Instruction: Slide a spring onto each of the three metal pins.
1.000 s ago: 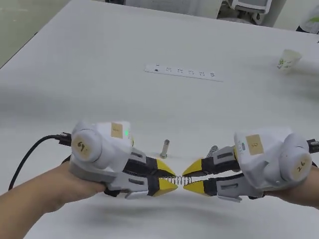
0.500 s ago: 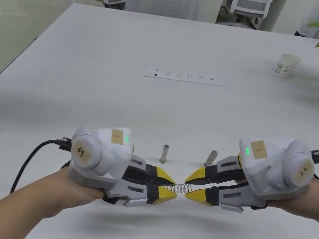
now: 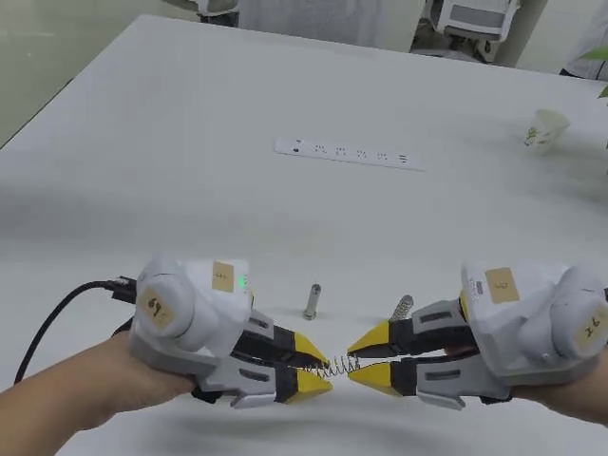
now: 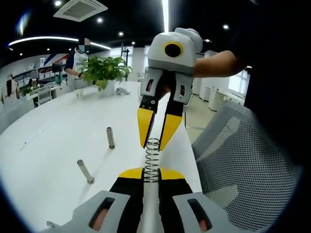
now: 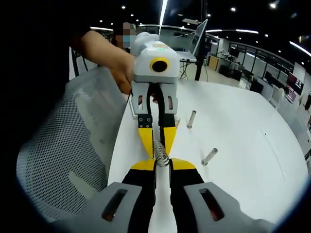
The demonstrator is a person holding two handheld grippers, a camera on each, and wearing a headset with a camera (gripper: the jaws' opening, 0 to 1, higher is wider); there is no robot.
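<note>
While a spring (image 3: 340, 364) bridges them, the left gripper (image 3: 326, 372) and right gripper (image 3: 354, 366) each pinch one end. A pin (image 3: 312, 300) stands behind.

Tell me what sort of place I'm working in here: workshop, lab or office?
Probably an open-plan office, not a workshop: a long white table with a power strip on it, a mesh office chair at its edge, and a potted plant near its far end.
</note>
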